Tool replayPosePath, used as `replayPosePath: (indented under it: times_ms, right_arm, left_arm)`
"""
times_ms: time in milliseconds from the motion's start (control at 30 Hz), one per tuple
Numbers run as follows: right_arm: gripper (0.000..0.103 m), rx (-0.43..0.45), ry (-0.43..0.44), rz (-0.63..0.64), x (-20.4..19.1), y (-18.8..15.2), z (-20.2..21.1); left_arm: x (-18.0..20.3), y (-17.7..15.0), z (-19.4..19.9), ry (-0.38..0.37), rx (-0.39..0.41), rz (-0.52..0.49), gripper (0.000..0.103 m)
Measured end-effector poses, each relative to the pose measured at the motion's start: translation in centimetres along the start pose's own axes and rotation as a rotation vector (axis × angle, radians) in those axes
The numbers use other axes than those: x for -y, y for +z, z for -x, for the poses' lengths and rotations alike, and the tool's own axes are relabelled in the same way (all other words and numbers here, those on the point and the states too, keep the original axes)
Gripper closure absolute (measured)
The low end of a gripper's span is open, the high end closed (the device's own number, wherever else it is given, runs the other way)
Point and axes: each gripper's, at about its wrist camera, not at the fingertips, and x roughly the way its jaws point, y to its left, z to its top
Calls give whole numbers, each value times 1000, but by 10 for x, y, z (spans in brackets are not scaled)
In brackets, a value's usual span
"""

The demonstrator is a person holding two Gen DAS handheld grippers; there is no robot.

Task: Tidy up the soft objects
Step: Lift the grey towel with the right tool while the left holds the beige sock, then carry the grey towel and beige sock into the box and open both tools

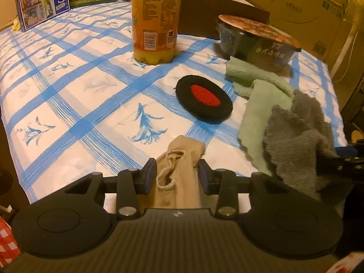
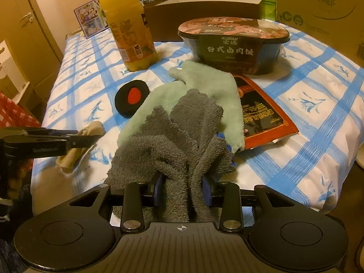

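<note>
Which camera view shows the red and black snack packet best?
The right wrist view. There the red and black snack packet lies flat right of the green cloth, in front of the instant rice bowl, one edge tucked under the cloth. The left wrist view does not show it; the green and grey cloths cover that area.

Around us: food, drink and boxes on a checked worktop

We see a worktop (image 1: 75, 104) covered in a white cloth with blue checks and leaf prints. An orange juice bottle (image 2: 128, 26) stands upright on it, and a black instant rice bowl (image 2: 234, 45) with a printed lid sits near it. In front of the bowl lies a flat red-and-black food packet (image 2: 264, 113). A dark brown box (image 1: 218, 16) stands behind the bottle and bowl, milk cartons (image 1: 43, 2) line the far edge, and a large cardboard carton (image 2: 323, 6) stands at the far right corner.
</note>
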Motion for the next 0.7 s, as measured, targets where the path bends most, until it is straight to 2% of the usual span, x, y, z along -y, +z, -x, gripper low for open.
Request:
replayPosePath:
  times_ms: [67, 133, 200, 267, 433, 700]
  right_arm:
    - [62, -2, 10, -14, -1, -1, 2]
    - [62, 0, 28, -18, -2, -3, 4]
    - [63, 0, 43, 13, -7, -5, 4]
    - [82, 3, 35, 56, -12, -8, 5]
    - [87, 21, 84, 47, -9, -7, 17]
    - [87, 85, 164, 30, -8, 11, 50]
  left_arm:
    - [1, -1, -1, 2, 3, -14, 67]
    - [2, -1, -2, 10, 6, -33, 74]
    - [3, -1, 0, 2, 13, -43, 89]
    - [2, 1, 2, -8, 14, -30, 94]
    - [0, 2, 9, -17, 15, -12, 95]
    - [-16, 12, 28, -2, 55, 13, 96]
